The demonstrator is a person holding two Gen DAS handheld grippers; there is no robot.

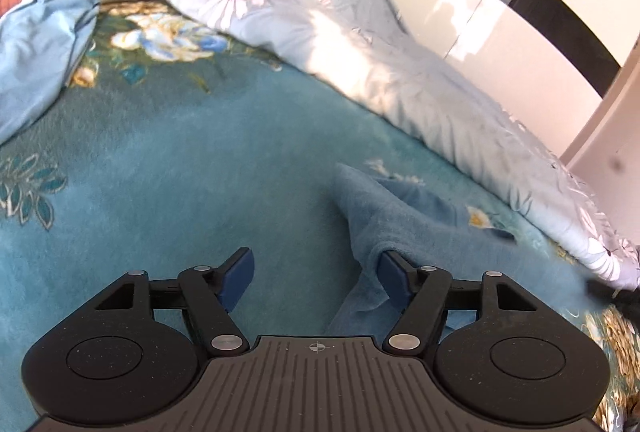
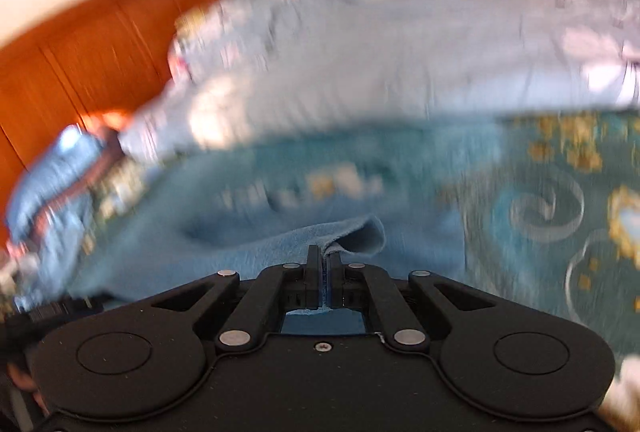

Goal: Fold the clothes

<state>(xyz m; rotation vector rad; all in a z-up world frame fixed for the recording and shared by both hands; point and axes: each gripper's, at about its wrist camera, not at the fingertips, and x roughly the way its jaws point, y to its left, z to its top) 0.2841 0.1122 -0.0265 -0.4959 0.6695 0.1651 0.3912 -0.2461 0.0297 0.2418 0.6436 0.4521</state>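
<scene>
on the teal floral bedspread (image 1: 160, 159), my right gripper (image 2: 324, 260) has its jaws pinched tight on an edge of the blue garment (image 2: 240, 244), while my left gripper (image 1: 316, 272) gapes wide with nothing between its jaws, one pad brushing a raised fold of the same cloth. i judge the fold is just starting; next, the left must close on that fold so both can lift and spread it.

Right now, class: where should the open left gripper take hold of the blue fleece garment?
Left gripper: grip the blue fleece garment at the raised fold draped over its right finger, coming in low from the near side. The right gripper already pinches another edge.
</scene>
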